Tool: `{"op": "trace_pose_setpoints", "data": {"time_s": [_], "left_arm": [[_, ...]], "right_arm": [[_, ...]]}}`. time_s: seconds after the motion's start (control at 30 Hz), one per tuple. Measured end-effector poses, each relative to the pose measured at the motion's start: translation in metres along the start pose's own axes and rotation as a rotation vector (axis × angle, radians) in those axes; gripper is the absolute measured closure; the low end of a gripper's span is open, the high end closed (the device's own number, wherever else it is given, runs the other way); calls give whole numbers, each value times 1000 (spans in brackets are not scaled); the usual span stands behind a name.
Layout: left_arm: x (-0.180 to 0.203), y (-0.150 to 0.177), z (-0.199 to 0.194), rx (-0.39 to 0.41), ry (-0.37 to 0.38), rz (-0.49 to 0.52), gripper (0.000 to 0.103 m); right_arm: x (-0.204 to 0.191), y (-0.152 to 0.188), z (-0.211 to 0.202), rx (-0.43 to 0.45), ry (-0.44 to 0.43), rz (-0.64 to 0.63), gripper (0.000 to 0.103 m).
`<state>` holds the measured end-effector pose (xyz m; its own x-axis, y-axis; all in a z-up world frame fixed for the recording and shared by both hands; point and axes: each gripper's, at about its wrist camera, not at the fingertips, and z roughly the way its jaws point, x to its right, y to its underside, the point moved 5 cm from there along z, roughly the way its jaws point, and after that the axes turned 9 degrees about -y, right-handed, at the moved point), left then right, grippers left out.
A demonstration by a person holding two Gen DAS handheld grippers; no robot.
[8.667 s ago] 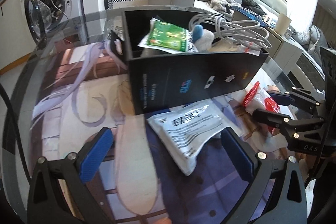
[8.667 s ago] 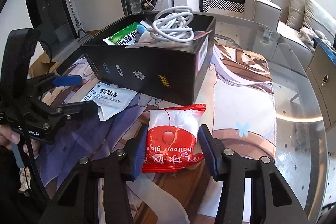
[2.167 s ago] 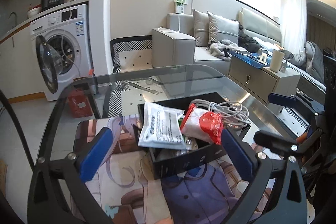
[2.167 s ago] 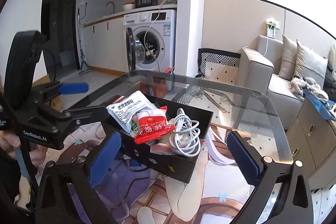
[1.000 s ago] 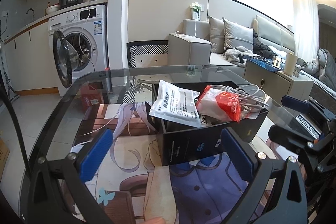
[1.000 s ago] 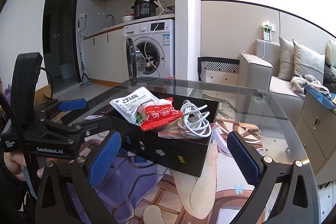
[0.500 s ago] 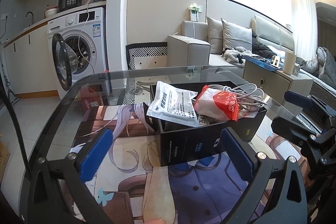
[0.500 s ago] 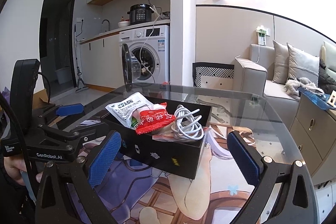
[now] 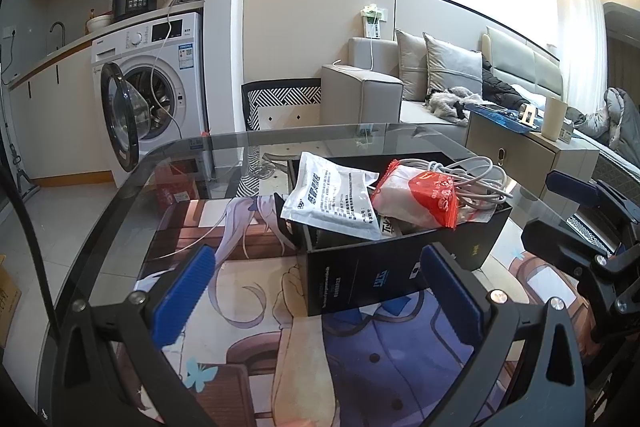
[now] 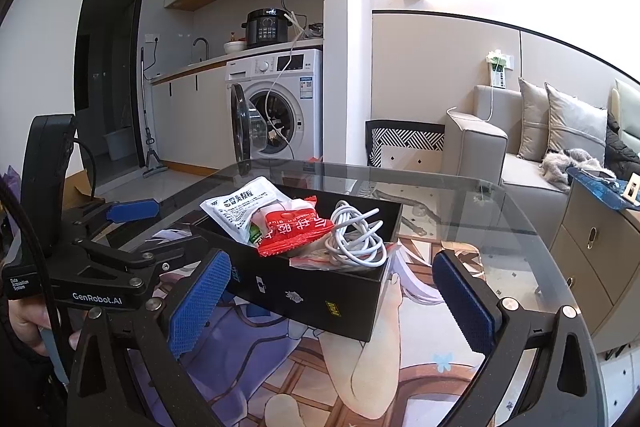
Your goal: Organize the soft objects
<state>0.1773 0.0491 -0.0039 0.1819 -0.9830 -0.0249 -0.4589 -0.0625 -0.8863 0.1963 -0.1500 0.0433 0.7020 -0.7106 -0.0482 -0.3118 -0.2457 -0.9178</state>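
A black box [image 9: 384,269] [image 10: 320,297] stands on the glass table. Inside it, piled above the rim, lie a white sachet [image 9: 334,197] [image 10: 240,205], a red-and-white balloon packet [image 9: 416,197] [image 10: 294,229] and a coiled white cable [image 9: 476,181] [image 10: 356,237]. My left gripper [image 9: 318,289] hangs open in front of the box, nothing between its blue pads. My right gripper [image 10: 332,307] is open too, held back from the box. Each gripper shows in the other's view: the right [image 9: 576,211], the left [image 10: 132,223].
The glass table [image 10: 496,227] carries a printed cartoon mat [image 9: 360,359]. Beyond it stand a washing machine [image 10: 280,103] with its door open, a patterned chair [image 9: 280,103], a grey sofa [image 9: 400,91] and a drawer cabinet [image 10: 592,239]. A hand [image 10: 28,323] holds the left gripper.
The white sachet and red packet, earlier on the table, now lie in the box. Both grippers have pulled back and risen slightly; over the last second the view barely shifts.
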Motion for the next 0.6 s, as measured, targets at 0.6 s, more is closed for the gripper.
{"op": "trace_pose_setpoints", "data": {"time_s": [0.6], "left_arm": [[1,1,-5,11,-6,5,0]], "right_arm": [[1,0,-4,8,2,-1,0]]}}
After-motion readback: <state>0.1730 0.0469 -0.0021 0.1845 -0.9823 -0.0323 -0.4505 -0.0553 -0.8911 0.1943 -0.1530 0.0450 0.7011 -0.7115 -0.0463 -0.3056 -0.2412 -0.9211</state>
